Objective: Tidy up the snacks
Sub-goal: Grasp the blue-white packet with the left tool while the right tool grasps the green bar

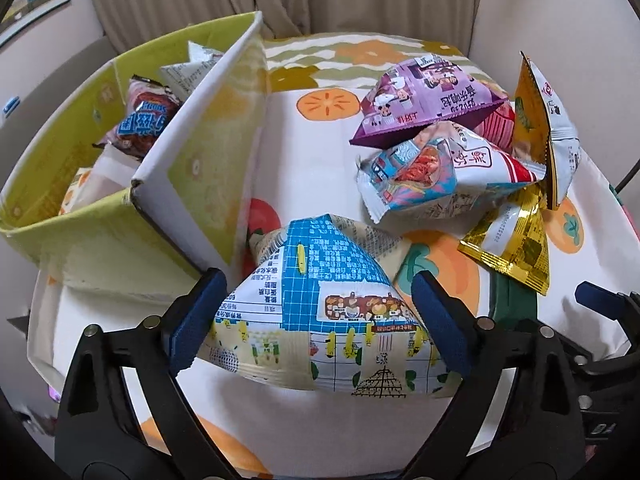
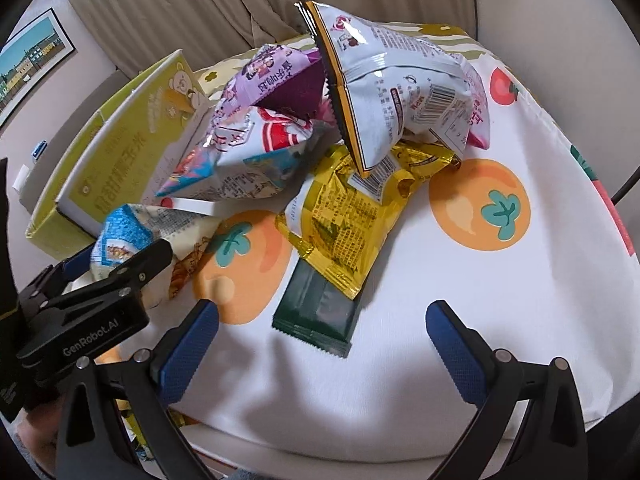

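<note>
The left tongs [image 1: 316, 312] straddle a blue-grid snack bag [image 1: 320, 308] that lies on the desk [image 1: 312, 136], which is covered by a white cloth printed with orange fruits. Their blue pads [image 1: 196, 312] sit at either flank of the bag; the left pad looks to touch it, but whether both pads press on it cannot be told.

Ahead and to the left of these tongs stands a green cardboard box [image 1: 100, 236], open at the top, with a red-and-blue snack packet [image 1: 140, 124] and a white packet [image 1: 188, 68] inside. Ahead and to the right is a heap of snacks: a purple bag [image 1: 424, 100] on top of a white-and-red bag [image 1: 436, 172], with a gold foil bag [image 1: 516, 240] nearer and to the right.

The right tongs [image 2: 322, 334] hang apart above the cloth with nothing between their pads [image 2: 452, 346]. Just ahead of them lies a dark green wrapper [image 2: 316, 308], partly under the gold foil bag. Farther ahead, a white bag with an orange edge [image 2: 384, 88] leans on the pile. The left tongs and their bag lie to the left of the right tongs.
</note>
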The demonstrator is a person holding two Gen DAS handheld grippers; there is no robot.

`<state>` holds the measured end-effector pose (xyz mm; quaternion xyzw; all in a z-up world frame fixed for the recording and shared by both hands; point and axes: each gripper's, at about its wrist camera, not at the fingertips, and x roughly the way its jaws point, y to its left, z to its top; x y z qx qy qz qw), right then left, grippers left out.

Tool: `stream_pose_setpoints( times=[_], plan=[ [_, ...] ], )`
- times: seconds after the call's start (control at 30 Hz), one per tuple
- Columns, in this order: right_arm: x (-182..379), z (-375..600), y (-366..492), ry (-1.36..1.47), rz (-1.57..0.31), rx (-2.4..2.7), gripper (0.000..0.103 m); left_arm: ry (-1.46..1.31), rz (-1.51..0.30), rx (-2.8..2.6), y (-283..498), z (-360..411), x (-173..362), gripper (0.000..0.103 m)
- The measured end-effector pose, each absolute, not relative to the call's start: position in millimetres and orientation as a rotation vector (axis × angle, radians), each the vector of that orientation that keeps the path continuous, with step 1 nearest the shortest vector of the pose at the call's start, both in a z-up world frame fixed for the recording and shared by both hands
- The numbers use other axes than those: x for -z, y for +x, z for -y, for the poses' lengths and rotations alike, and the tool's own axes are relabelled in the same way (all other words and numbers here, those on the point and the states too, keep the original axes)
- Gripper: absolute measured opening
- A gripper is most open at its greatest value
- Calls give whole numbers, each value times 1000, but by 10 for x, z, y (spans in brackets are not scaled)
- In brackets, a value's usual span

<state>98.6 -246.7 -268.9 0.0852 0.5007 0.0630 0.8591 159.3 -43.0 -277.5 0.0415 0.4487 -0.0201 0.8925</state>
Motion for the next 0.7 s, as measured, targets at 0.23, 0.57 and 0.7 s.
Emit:
stream_pose_setpoints(
  times=[0.23, 0.57, 0.7],
  plan=[
    [2772, 2374, 1049, 103, -1018, -76, 103, 86, -936, 33, 1646, 400, 2793, 76],
    [2933, 2194, 1152, 42, -1014, -1, 71, 117, -969, 57, 1559, 371, 2870, 68],
    [2961, 2144, 1191, 10, -1026, 17, 68, 114, -999, 87, 1575, 390, 2955, 69]
  ],
)
